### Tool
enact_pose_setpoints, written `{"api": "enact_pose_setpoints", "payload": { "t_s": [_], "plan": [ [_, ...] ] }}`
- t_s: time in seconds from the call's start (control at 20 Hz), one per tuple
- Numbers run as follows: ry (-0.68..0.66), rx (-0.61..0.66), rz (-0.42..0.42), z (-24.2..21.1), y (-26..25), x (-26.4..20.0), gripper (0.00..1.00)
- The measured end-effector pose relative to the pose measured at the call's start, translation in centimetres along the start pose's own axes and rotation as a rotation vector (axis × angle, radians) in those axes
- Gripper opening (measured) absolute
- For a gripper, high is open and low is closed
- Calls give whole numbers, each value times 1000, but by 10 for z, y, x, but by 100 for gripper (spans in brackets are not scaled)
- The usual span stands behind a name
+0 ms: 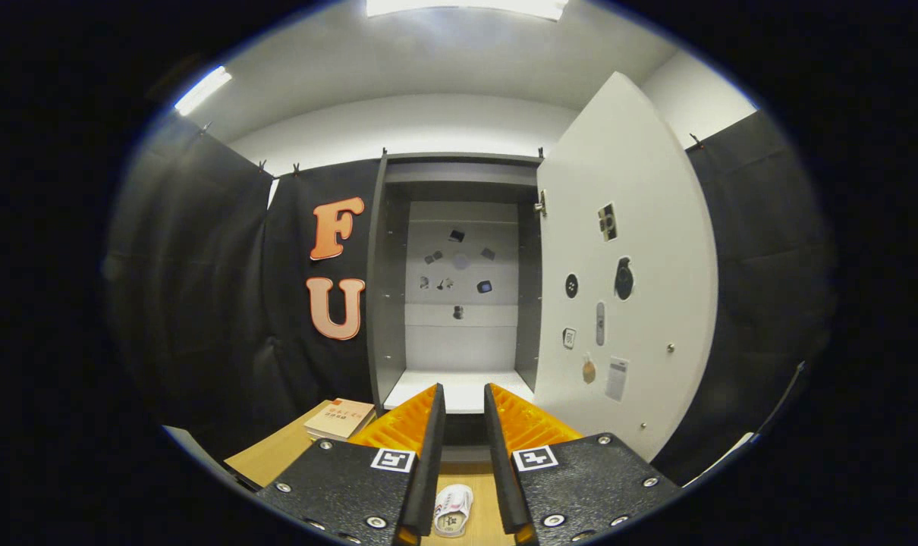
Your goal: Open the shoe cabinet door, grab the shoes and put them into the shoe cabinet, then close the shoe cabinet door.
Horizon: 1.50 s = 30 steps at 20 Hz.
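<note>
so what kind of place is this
Likely a staged recording booth, not a home: black cloth walls, an open shoe cabinet, its door swung wide. The open gripper holds nothing; a shoe lies below.

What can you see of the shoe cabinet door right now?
The shoe cabinet door is a flat white panel, swung wide open and hinged on the right side of the grey cabinet, with one metal hinge visible near its top. Its inner face carries several small stickers and a few screw heads. It stands upright beyond the gripper, whose fingers are open and empty. Nothing touches the door.
</note>
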State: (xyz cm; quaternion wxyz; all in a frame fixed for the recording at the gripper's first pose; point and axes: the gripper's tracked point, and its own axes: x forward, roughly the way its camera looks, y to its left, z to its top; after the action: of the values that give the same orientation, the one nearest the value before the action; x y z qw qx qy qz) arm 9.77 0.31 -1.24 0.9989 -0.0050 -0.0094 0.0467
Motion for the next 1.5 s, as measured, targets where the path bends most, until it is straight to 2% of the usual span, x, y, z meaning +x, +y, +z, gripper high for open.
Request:
{"api": "enact_pose_setpoints", "payload": {
  "t_s": [0.35,0.7,0.9,1.1,1.5],
  "plan": [
    [23,8,47,-14,31,14,33],
    [23,10,33,-15,29,12,33],
    [46,16,33,-32,30,11,33],
    [151,23,38,-88,37,15,36],
    [439,64,41,-247,43,20,36]
  ]
}}
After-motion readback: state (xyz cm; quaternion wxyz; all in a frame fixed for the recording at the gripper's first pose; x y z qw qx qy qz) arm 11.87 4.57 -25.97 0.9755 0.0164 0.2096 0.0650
